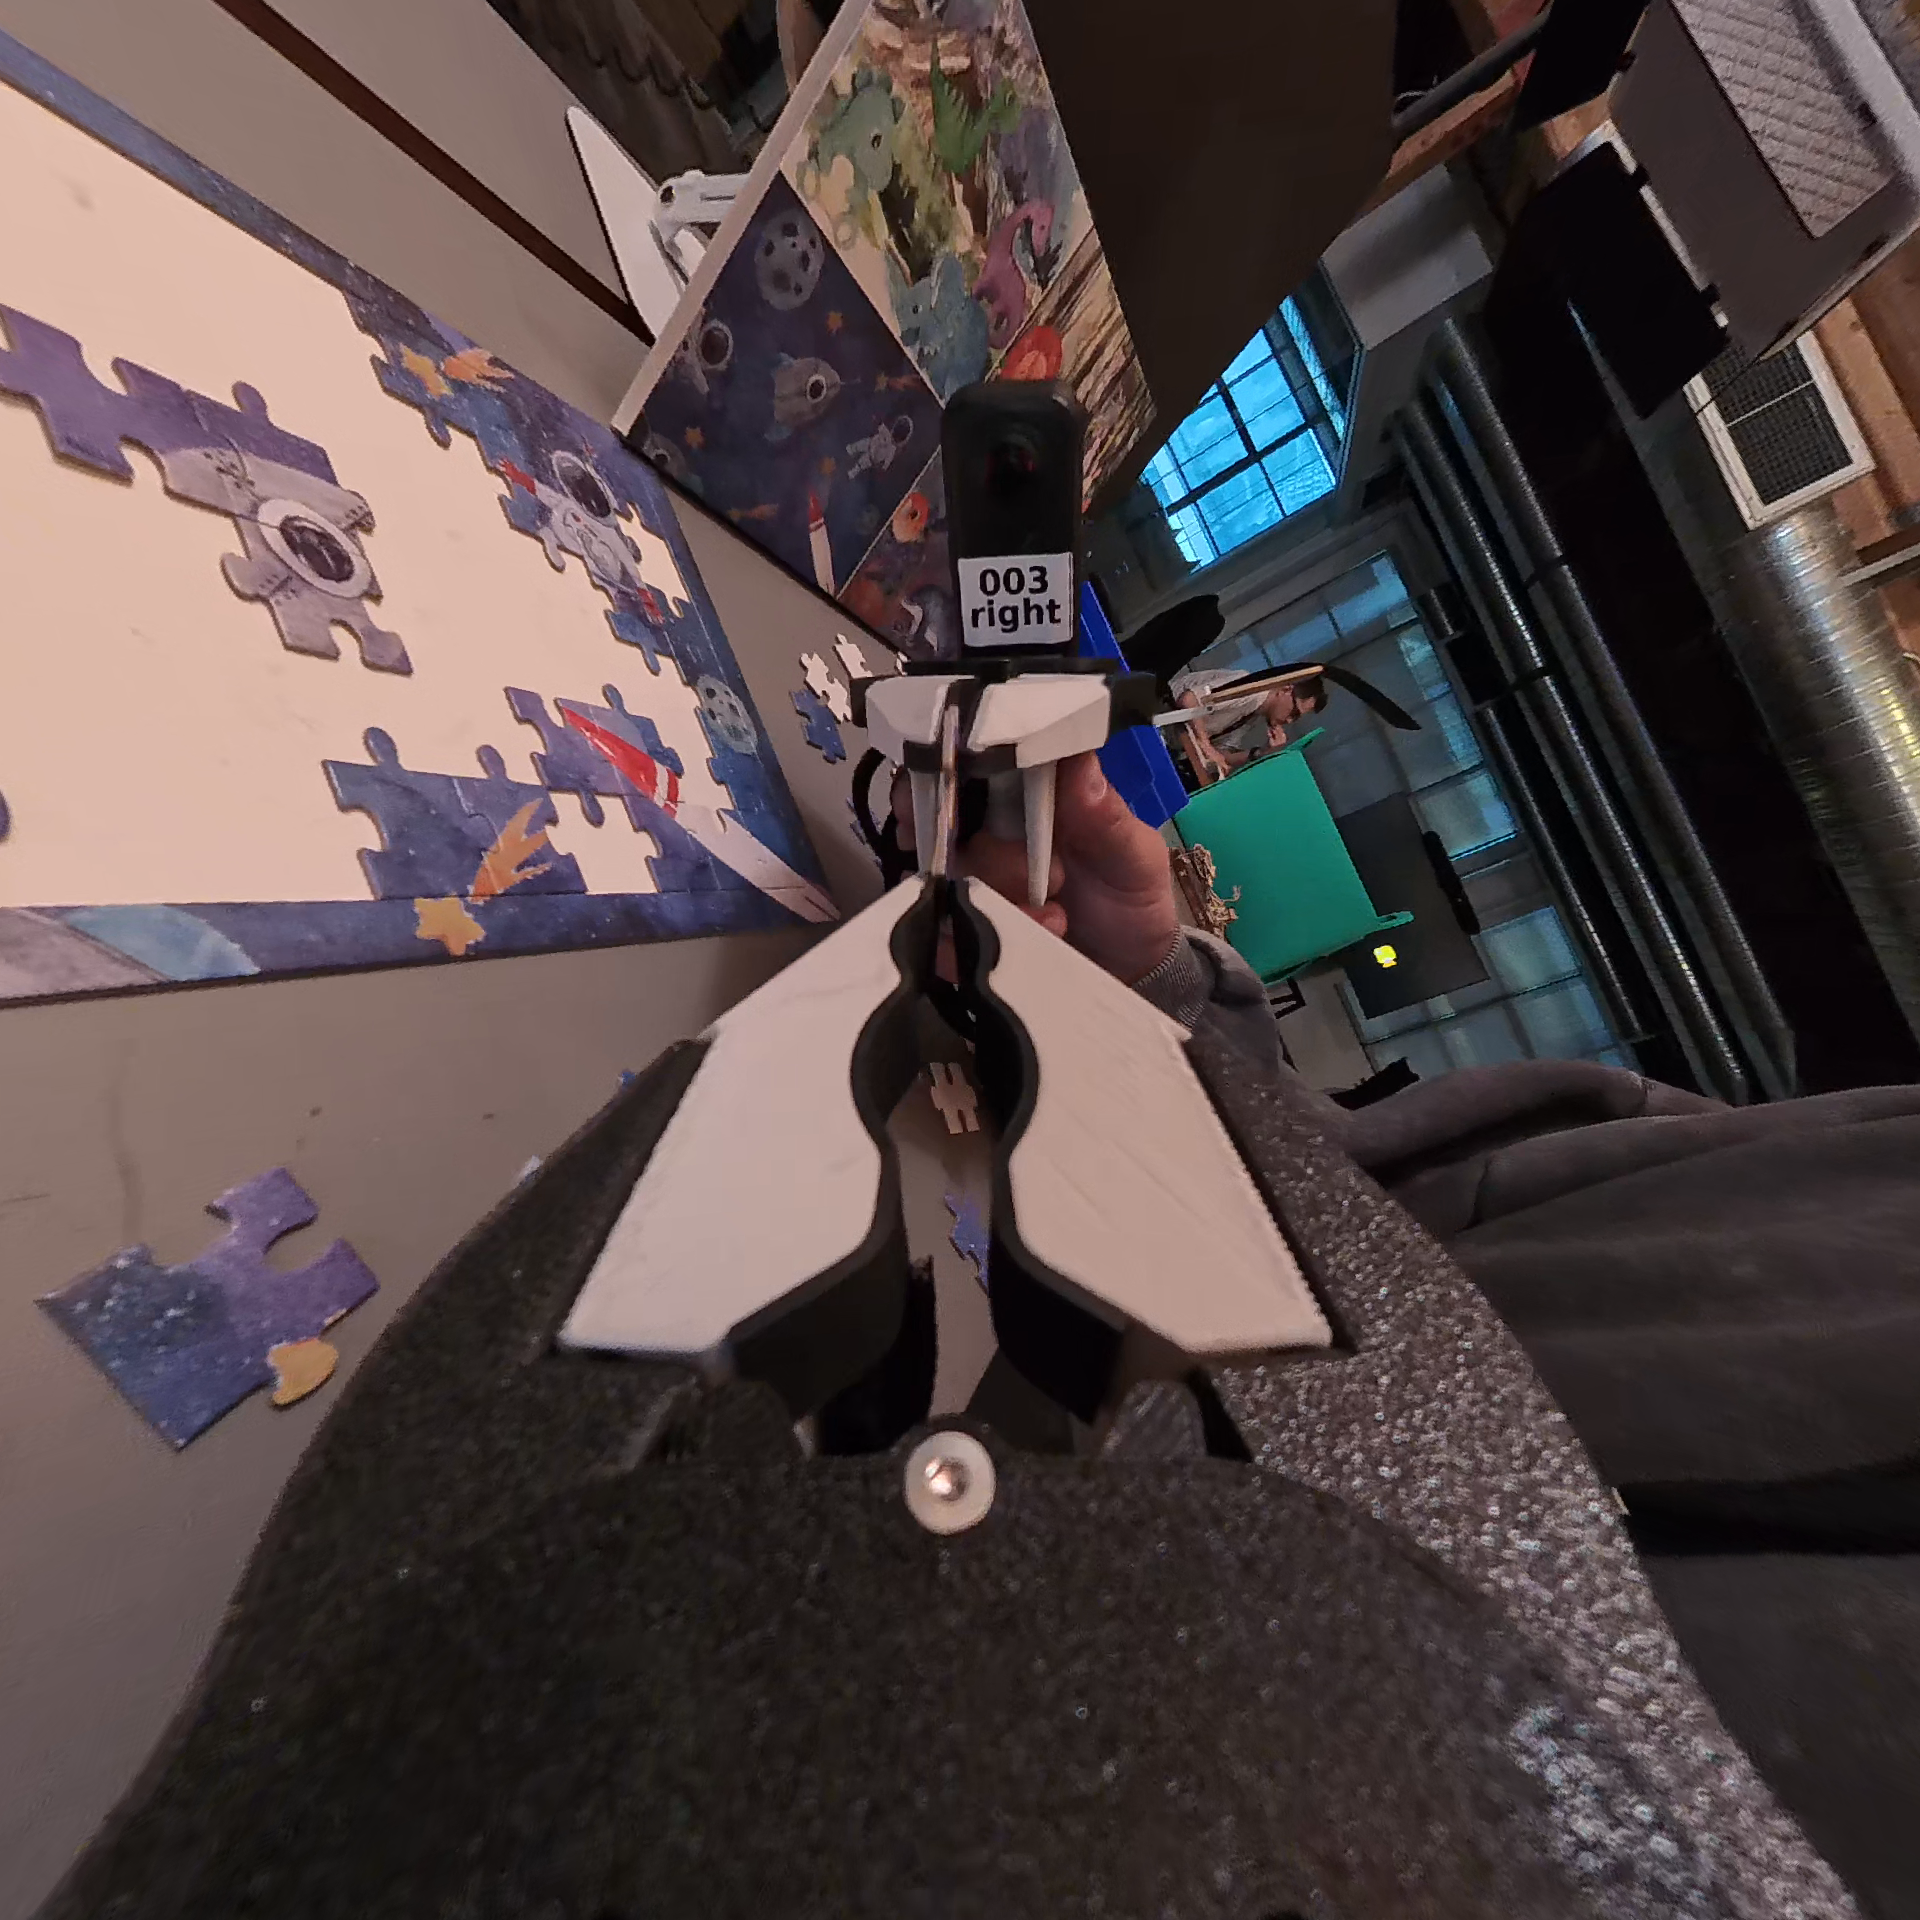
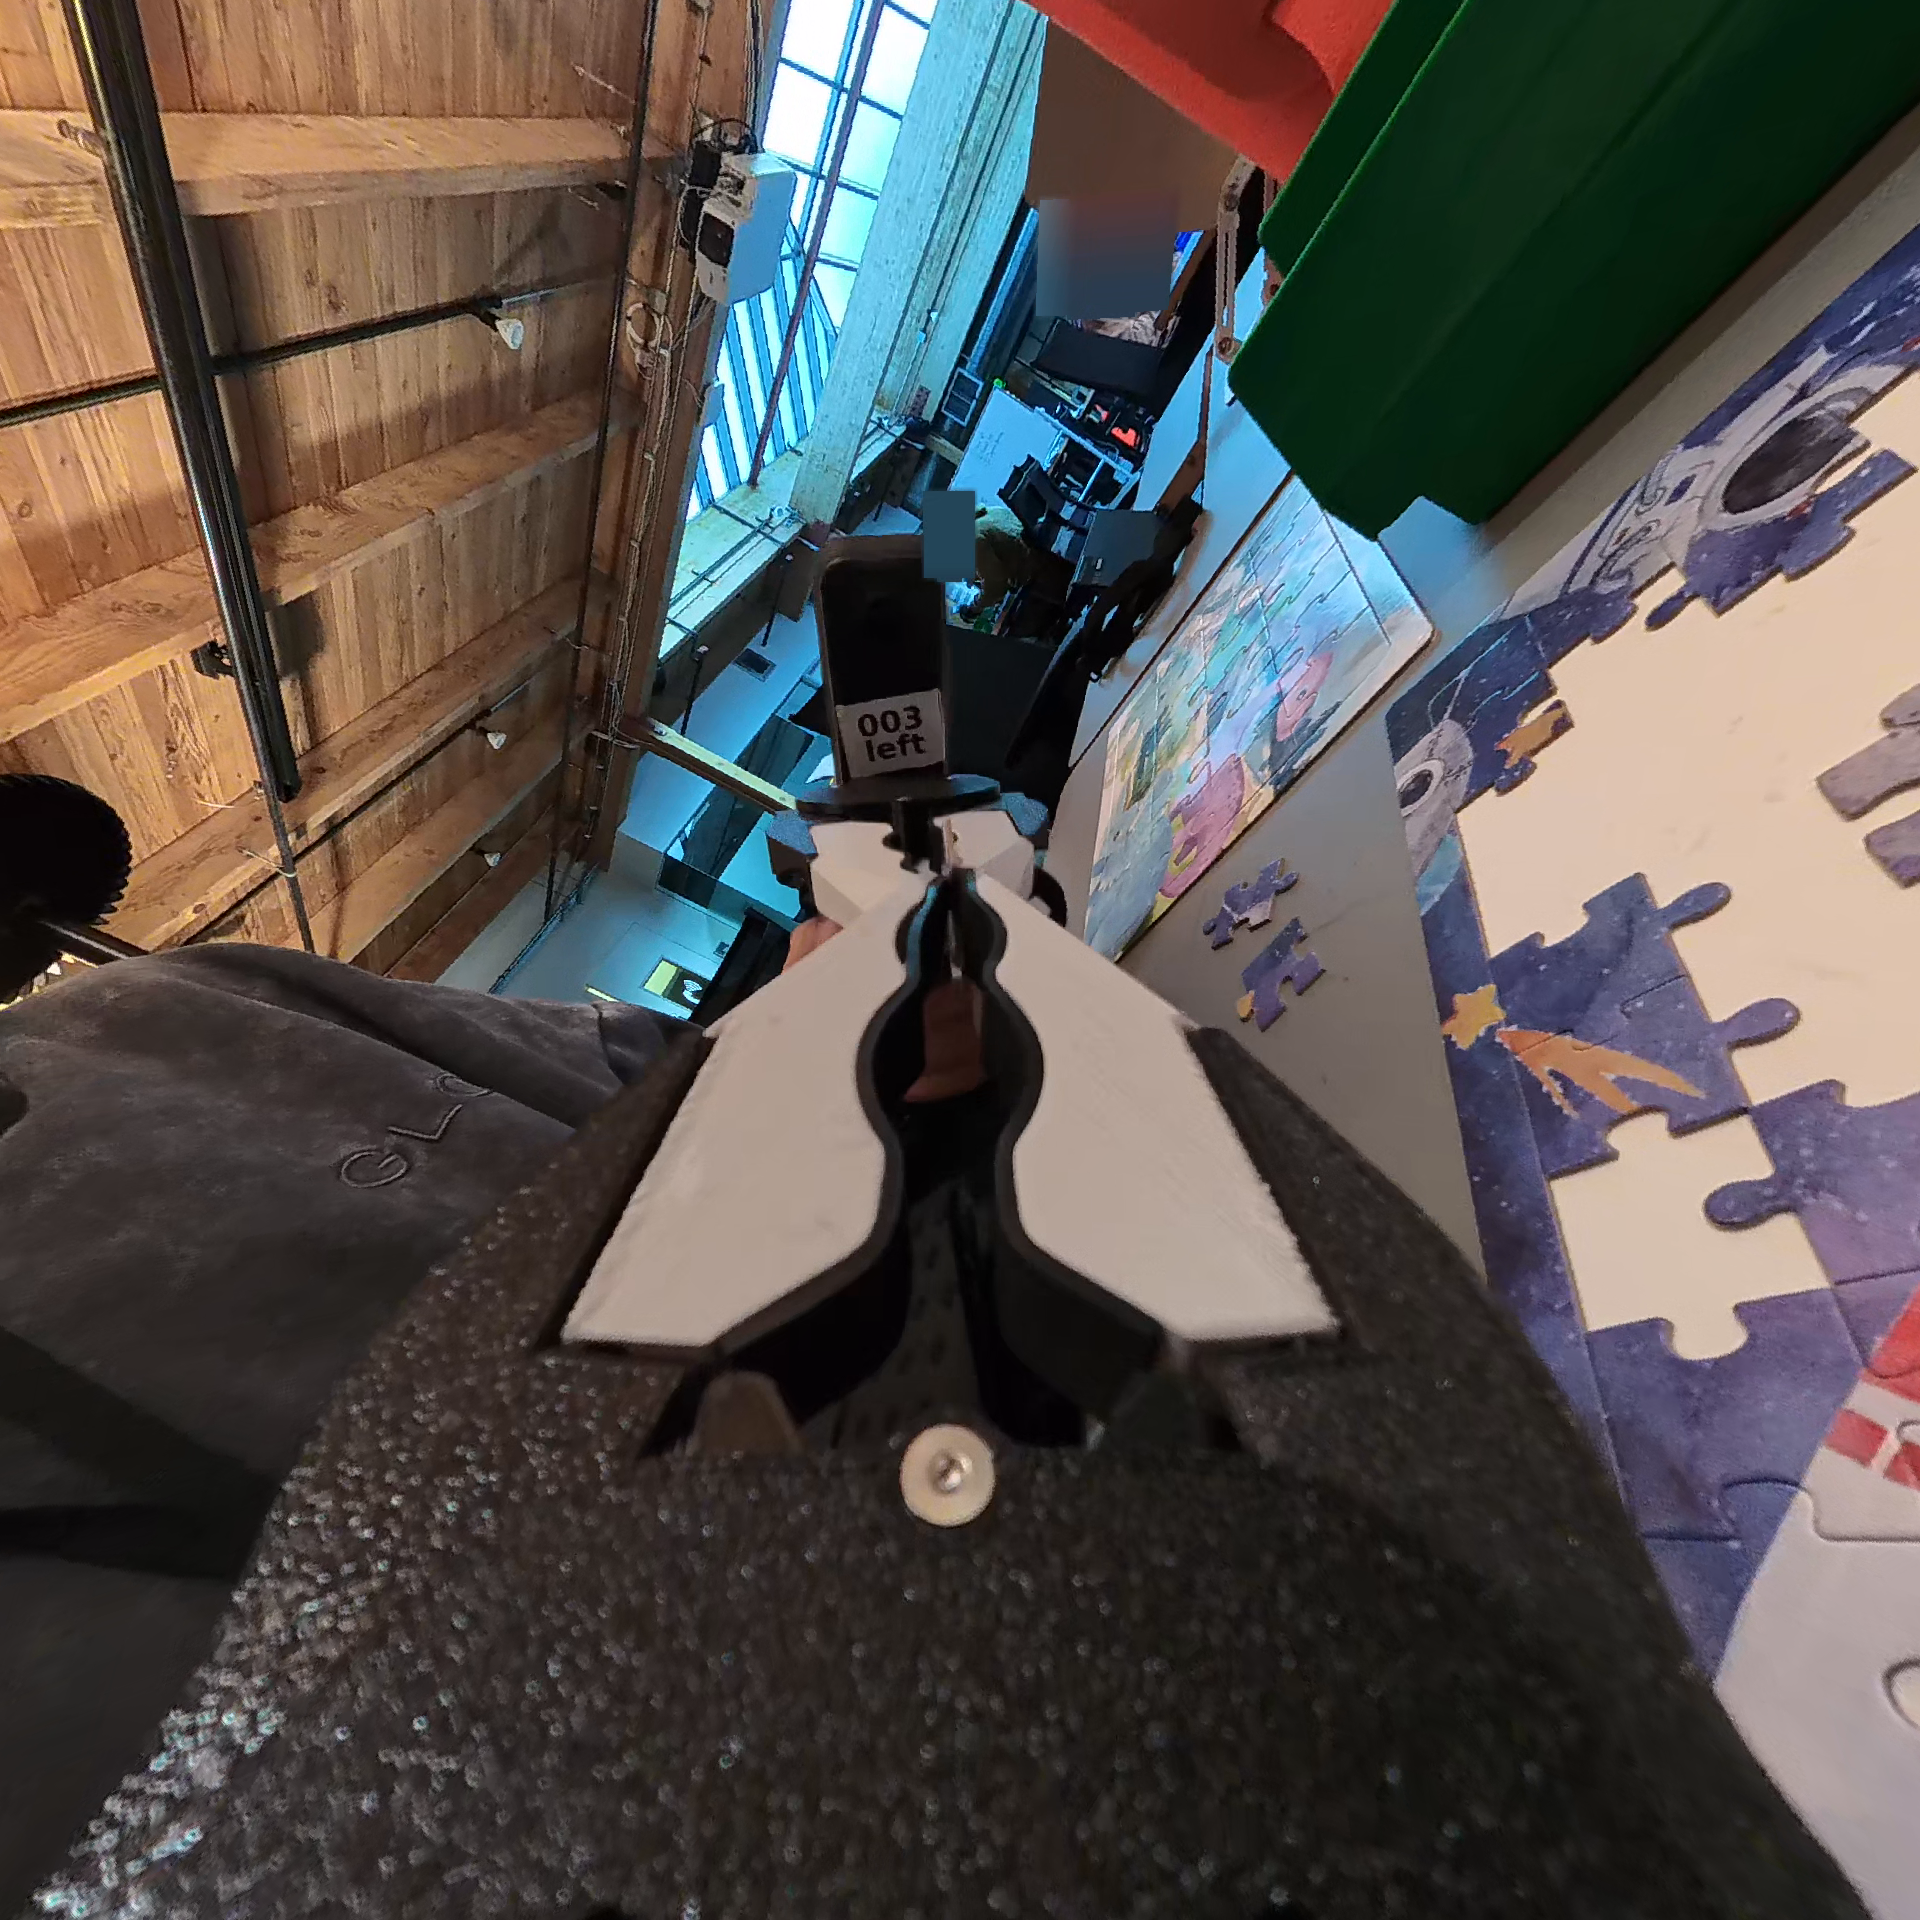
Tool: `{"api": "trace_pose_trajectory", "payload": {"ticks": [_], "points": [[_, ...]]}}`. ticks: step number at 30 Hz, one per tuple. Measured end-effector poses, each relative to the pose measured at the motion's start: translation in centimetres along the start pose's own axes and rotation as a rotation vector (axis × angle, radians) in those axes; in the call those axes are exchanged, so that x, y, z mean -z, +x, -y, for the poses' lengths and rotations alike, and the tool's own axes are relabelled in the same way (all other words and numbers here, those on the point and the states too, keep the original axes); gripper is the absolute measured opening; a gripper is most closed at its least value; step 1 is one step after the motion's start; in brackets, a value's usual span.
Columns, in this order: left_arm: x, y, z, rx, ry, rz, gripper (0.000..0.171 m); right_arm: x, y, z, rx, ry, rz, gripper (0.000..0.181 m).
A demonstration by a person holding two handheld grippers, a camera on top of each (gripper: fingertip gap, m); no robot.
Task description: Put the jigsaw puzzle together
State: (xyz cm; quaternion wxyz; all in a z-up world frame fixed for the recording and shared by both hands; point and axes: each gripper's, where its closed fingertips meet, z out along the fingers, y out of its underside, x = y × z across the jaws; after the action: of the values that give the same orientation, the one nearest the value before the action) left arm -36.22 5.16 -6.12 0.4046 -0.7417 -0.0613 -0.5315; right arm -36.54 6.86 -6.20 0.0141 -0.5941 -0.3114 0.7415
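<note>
The space jigsaw board (image 1: 156, 727) lies on the grey table, with its border and some groups of pieces laid; it also shows in the right wrist view (image 2: 1662, 727). My left gripper (image 1: 943, 888) and right gripper (image 2: 948, 894) meet tip to tip in the air beside the board. Both look shut on one thin puzzle piece (image 1: 945, 800), seen edge-on. The right gripper (image 1: 977, 852) faces me in the left wrist view, and the left gripper (image 2: 925, 862) faces me in the right wrist view. A loose blue piece (image 1: 208, 1299) lies on the table.
A picture board with several puzzle images (image 1: 831, 364) leans at the table's far side. Loose pieces (image 1: 826, 686) lie near it, and two more (image 2: 1262, 935) lie beside a finished colourful puzzle (image 2: 1247, 707). A green bin (image 2: 1558, 260) stands by the board. A grey sleeve (image 1: 1558, 1195) is close.
</note>
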Motion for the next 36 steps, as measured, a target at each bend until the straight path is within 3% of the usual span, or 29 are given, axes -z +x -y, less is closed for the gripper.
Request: {"api": "trace_pose_trajectory", "payload": {"ticks": [14, 36], "points": [[0.9, 0.3, 3.2, 0.059, 0.103, -0.071, 0.001, -0.5, -0.5, -1.0, -0.012, -0.051, 0.038, 0.001], [0.2, 0.3, 3.2, 0.018, 0.095, -0.035, 0.001, -1.2, -1.0, -1.2, -0.008, -0.093, 0.044, 0.001]]}}
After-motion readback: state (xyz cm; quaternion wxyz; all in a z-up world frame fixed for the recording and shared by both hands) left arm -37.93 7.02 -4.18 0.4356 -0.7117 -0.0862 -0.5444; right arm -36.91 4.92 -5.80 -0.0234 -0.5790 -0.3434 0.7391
